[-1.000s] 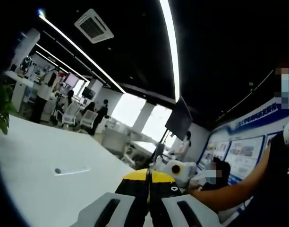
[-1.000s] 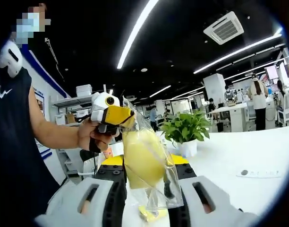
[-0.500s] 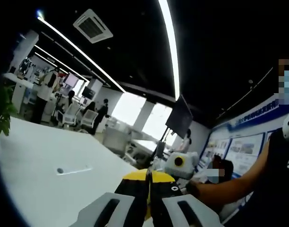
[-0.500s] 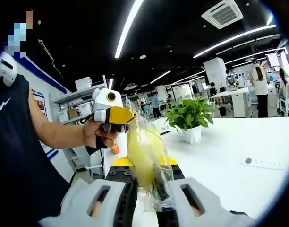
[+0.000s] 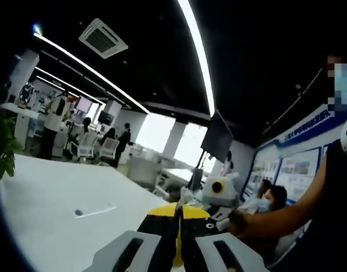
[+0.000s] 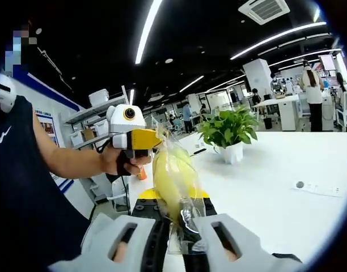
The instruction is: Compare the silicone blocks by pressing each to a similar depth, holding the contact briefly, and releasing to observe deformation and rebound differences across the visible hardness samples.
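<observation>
The clear plastic bag (image 6: 176, 187) holding a pale yellow silicone block (image 6: 169, 180) hangs in the air between the 2 grippers, its long axis running from the left gripper (image 6: 144, 139) above down to the right gripper (image 6: 176, 249) below. Both are closed on it: the left pinches the bag's top edge, the right nips its lower end. Relative to the bag, the white table (image 6: 275, 187) lies below and to the right, the potted plant (image 6: 229, 133) beyond it. In the left gripper view the left gripper (image 5: 178, 249) shows jaws drawn together, the right gripper (image 5: 220, 190) just past them
</observation>
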### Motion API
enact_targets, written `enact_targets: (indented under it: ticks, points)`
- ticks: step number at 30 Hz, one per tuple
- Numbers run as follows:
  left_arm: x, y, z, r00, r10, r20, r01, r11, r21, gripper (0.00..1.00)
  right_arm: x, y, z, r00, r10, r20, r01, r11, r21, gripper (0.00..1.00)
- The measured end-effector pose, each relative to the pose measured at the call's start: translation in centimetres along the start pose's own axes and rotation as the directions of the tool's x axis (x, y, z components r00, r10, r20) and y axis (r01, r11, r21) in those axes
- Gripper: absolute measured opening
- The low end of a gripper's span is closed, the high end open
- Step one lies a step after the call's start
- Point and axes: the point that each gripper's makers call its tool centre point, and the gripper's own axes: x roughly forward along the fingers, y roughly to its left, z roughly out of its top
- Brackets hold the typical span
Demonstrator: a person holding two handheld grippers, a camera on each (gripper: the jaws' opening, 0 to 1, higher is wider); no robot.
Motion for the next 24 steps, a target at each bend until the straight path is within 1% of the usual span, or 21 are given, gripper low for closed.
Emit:
enact_targets:
  ticks: [1, 2, 3, 4, 5, 9, 11, 12, 14, 15, 16, 17, 18, 19, 24]
  points:
    - [0.0, 0.1, 0.0, 1.0, 0.001, -0.001, -0.001, 1.0, 0.013, 0.0, 0.0, 0.0, 0.0, 1.0, 0.001, -0.005, -0.001, 1.0, 0.003, 0.0]
    - [-0.1, 0.1, -0.1, 1.0, -0.001, -0.008, 0.002, 0.999, 0.045, 0.0, 0.1, 0.0, -0.2, 1.0, -0.002, -0.016, 0.002, 1.0, -0.011, 0.0]
    - [-0.1, 0.3, -0.2, 1.0, 0.009, -0.02, -0.009, 1.0, 0.018, 0.0, 0.1, 0.0, -0.3, 1.0, 0.0, -0.022, 0.0, 1.0, -0.009, 0.0]
    - [-0.2, 0.2, -0.3, 1.0, 0.0, -0.025, 0.0, 1.0, 0.013, 0.0, 0.2, 0.0, -0.3, 1.0, 0.0, -0.025, 0.0, 1.0, -0.014, 0.0]
    - [-0.2, 0.3, -0.4, 1.0, 0.005, -0.025, -0.005, 1.0, 0.006, 0.0, 0.2, 0.0, -0.3, 1.0, -0.002, -0.025, 0.002, 1.0, -0.015, 0.0]
    - [-0.2, 0.3, -0.9, 0.999, 0.008, -0.043, -0.008, 1.0, 0.001, 0.0, 0.1, 0.0, -0.9, 0.999, 0.001, -0.037, -0.001, 1.0, -0.007, 0.0]
    - [-0.2, 0.2, -1.0, 0.999, 0.006, -0.049, -0.007, 1.0, -0.016, 0.0, 0.0, 0.0, -1.0, 0.999, 0.002, -0.039, -0.003, 1.0, -0.007, 0.0]
    - [-0.2, 0.1, -1.1, 0.999, 0.007, -0.054, -0.007, 1.0, -0.01, 0.0, -0.1, 0.1, -1.1, 0.999, 0.005, -0.045, -0.006, 1.0, -0.01, 0.0]
    - [-0.3, -0.1, -1.3, 0.997, 0.018, -0.069, -0.017, 1.0, 0.024, 0.0, -0.1, 0.2, -1.1, 0.998, 0.003, -0.059, -0.004, 1.0, -0.024, 0.0]
    - [-0.3, -0.1, -1.3, 0.997, 0.03, -0.068, -0.024, 0.996, 0.082, 0.0, -0.1, 0.2, -1.1, 0.998, 0.004, -0.061, -0.005, 1.0, -0.025, 0.0]
    - [-0.3, -0.3, -1.1, 0.998, 0.032, -0.061, -0.025, 0.993, 0.117, 0.0, -0.2, 0.2, -1.1, 0.998, 0.004, -0.061, -0.005, 1.0, -0.026, 0.0]
    - [-0.4, -0.6, -1.1, 0.997, 0.037, -0.06, -0.032, 0.996, 0.08, 0.0, -0.2, 0.3, -1.0, 0.998, 0.005, -0.06, -0.007, 1.0, -0.028, 0.0]
    - [-0.4, -0.6, -1.0, 0.997, 0.047, -0.056, -0.046, 0.999, 0.026, 0.0, -0.3, 0.3, -0.9, 0.998, 0.008, -0.057, -0.01, 1.0, -0.03, 0.0]
    - [-0.4, -0.5, -0.8, 0.998, 0.045, -0.046, -0.044, 0.999, 0.021, 0.0, -0.3, 0.4, -0.7, 0.999, 0.012, -0.052, -0.014, 1.0, -0.026, 0.0]
    - [-0.4, -0.3, -0.9, 0.997, 0.059, -0.047, -0.056, 0.997, 0.06, 0.0, -0.3, 0.4, -0.8, 0.998, 0.006, -0.064, -0.007, 1.0, -0.014, 0.02]
